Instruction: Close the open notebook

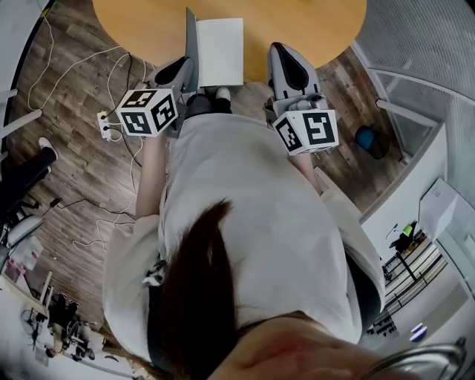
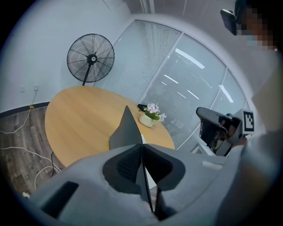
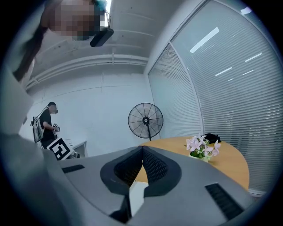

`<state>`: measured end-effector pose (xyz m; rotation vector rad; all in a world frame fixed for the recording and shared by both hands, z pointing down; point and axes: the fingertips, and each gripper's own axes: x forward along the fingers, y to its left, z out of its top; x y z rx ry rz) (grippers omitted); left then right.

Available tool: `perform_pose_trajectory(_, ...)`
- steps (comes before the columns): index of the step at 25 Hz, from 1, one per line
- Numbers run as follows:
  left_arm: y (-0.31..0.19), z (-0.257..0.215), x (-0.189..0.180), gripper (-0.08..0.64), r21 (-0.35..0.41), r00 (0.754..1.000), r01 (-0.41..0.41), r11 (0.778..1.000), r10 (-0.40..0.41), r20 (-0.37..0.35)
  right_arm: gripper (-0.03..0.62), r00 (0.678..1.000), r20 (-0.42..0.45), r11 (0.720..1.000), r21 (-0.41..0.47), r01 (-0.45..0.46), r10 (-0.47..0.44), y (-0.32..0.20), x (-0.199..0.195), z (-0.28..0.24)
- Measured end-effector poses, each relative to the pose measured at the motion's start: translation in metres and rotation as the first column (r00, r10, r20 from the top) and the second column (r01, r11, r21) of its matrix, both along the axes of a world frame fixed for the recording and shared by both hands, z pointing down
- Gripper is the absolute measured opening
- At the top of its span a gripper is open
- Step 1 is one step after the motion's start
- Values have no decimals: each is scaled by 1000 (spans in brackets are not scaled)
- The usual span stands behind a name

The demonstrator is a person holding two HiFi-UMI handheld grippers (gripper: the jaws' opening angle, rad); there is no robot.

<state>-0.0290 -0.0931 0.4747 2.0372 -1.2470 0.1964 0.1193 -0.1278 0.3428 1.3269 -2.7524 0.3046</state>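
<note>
The notebook lies open at the near edge of the round wooden table, its white page flat and its dark cover standing up on the left. In the left gripper view the cover rises as a thin dark sheet whose edge runs between the pads. My left gripper is shut on that cover. My right gripper hovers to the right of the page, its pads meeting with nothing between them. A strip of white page shows below its jaws.
A small pot of pink flowers stands at the table's far side with a dark object behind it. A standing fan is beyond the table. Cables and a power strip lie on the wood floor at the left.
</note>
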Motion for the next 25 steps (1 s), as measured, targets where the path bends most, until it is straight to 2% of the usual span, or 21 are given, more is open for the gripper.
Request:
perform_pose_trajectory(9, -7, 5, 41, 26, -7, 995, -63, 998, 64, 77, 3, 1000, 10, 1000, 2, -13, 13, -3, 18, 0)
perform_pose_trajectory(19, -14, 26, 78, 32, -33, 987, -127, 991, 130, 100, 3, 999, 20, 999, -13, -48, 49, -1, 30, 5)
perform_pose_trajectory(25, -18, 42, 98, 37, -62, 976, -163, 985, 170, 138, 3, 996, 24, 997, -20, -80, 81, -1, 43, 7)
